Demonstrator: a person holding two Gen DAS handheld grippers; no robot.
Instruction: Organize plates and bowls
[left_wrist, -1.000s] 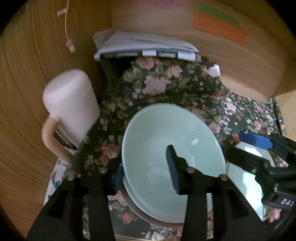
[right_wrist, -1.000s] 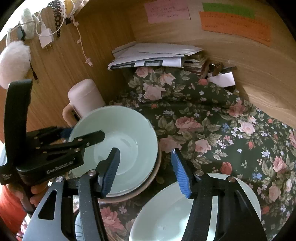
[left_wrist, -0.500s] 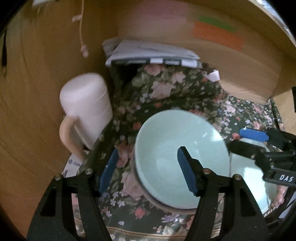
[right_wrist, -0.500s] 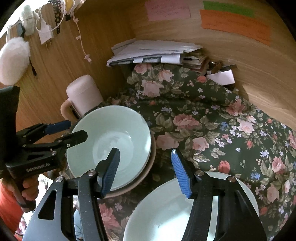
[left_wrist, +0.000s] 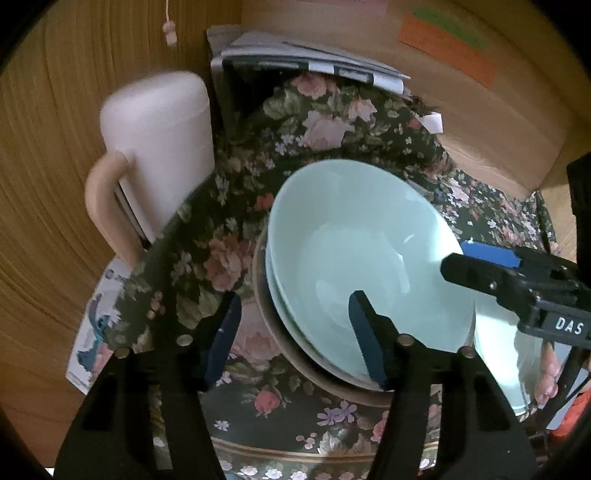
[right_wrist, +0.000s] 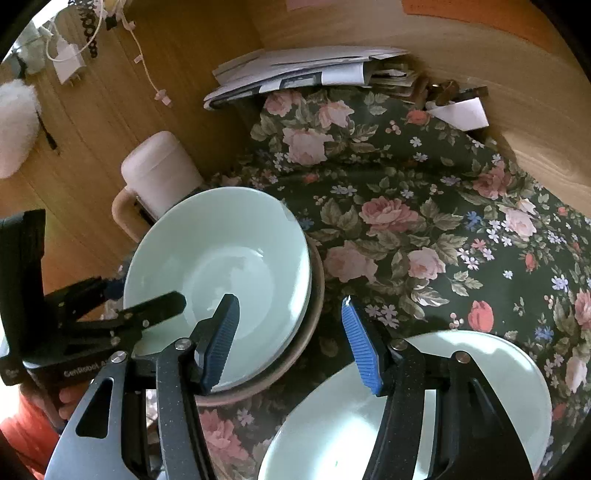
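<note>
A pale green bowl (left_wrist: 354, 236) sits on top of a stack, over a second pale dish and a brown dish (left_wrist: 295, 354) on the floral cloth. My left gripper (left_wrist: 295, 339) straddles the stack's near-left rim, one finger inside the bowl and one outside. Its jaws are closing and the pads stand clear of the rim. My right gripper (right_wrist: 290, 343) is open, holding nothing, above the cloth between the stack (right_wrist: 221, 266) and another pale bowl (right_wrist: 406, 406) at the lower right. The right wrist view shows the left gripper (right_wrist: 144, 293) at the stack's left edge.
A pinkish jug (left_wrist: 159, 133) with a handle stands against the wooden wall left of the stack. A pile of papers (right_wrist: 306, 70) lies at the back. Wooden walls close in the left and back. A printed card (left_wrist: 96, 325) pokes out from under the floral cloth (right_wrist: 424, 221).
The left gripper let go of the green bowl's rim and opened wide; the bowl now rests on the stack. Both grippers have sunk a little toward the dishes.
</note>
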